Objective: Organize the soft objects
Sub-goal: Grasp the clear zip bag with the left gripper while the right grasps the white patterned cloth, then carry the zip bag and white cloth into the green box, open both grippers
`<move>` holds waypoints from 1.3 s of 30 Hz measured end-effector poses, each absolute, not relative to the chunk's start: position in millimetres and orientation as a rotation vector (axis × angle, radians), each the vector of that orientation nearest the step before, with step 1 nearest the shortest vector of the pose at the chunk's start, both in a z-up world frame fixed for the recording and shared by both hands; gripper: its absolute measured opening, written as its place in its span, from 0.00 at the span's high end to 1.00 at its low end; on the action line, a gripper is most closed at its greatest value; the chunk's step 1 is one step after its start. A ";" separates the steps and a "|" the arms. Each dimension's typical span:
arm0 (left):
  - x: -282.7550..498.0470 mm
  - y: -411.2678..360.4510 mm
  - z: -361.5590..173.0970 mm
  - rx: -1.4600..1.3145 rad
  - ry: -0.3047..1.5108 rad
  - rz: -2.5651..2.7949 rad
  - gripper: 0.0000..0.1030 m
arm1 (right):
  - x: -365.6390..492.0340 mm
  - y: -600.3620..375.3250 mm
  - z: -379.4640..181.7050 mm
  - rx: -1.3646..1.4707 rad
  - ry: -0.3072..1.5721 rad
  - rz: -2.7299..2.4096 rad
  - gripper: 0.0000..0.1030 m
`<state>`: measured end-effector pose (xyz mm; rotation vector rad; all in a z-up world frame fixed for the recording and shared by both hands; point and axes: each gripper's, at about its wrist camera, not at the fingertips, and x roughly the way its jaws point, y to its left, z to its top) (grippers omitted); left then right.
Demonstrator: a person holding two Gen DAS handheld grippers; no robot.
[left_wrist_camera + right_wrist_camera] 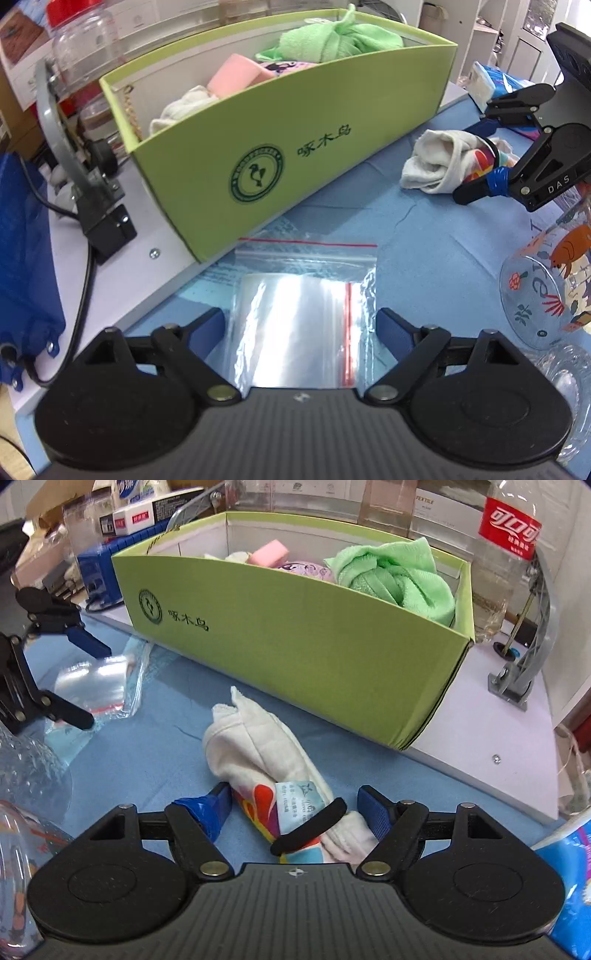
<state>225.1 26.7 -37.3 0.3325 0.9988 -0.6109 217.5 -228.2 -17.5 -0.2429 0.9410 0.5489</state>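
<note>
Cloth bundle (266, 753) between right gripper (295, 806) fingers, untouched

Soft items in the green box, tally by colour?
Green: 1, towel
Pink: 1, sponge
White: 1, cloth
Purple print: 1, partly hidden
Total: 4 visible in the box; more may lie underneath.

green box (295, 635) walls off the whole upper middle of the right wrist view, already piled with a green towel (395, 576). bare blue mat (147, 746) lies open at centre left. glass cup (546, 284) crowds the left wrist view's right edge, and a metal stand (524, 657) blocks the far right.
</note>
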 end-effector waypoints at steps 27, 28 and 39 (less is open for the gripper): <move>205.4 83.4 -23.1 -0.001 1.029 -0.432 0.77 | 186.9 -244.7 -9.7 -0.147 0.829 0.406 0.79; 200.6 89.4 -21.5 -0.038 1.033 -0.429 0.77 | 182.9 -248.0 -6.8 -0.122 0.826 0.411 0.79; 193.4 98.0 71.6 -0.127 0.856 -0.485 0.77 | 170.8 -254.6 74.6 -0.058 0.687 0.442 0.79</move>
